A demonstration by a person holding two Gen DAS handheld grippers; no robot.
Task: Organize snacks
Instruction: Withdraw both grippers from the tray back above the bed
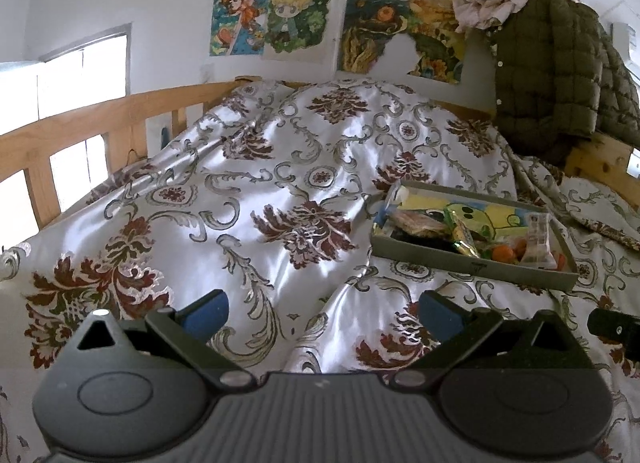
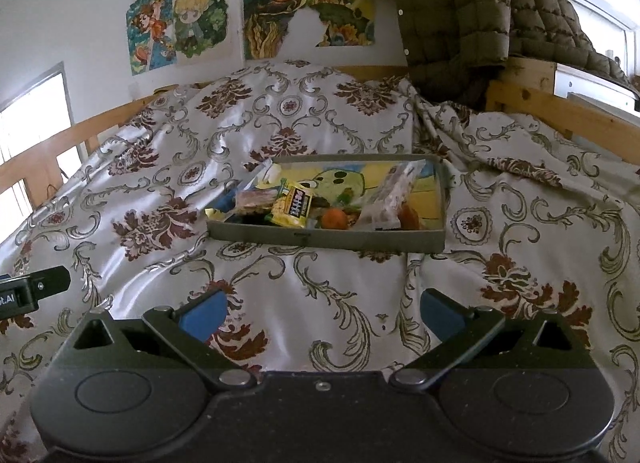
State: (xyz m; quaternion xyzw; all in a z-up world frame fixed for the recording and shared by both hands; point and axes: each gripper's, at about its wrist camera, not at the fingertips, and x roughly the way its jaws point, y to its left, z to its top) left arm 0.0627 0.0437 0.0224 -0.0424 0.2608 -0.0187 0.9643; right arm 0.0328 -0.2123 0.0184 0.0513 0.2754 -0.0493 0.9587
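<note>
Your left gripper (image 1: 322, 313) and right gripper (image 2: 322, 313) both hover over the patterned bedspread (image 2: 280, 283) with jaws spread wide, holding nothing. The snacks sit in the shallow grey box (image 2: 320, 237) ahead: a yellow packet (image 2: 294, 207), a clear wrapper (image 2: 390, 193) and 2 orange pieces (image 2: 335, 218).

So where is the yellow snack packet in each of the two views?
Left wrist view: the yellow snack packet lies in the grey tray, right of centre.
Right wrist view: the same packet lies in the tray's left half, near centre.
Shared landmark: the green quilted jacket hanging behind.
</note>
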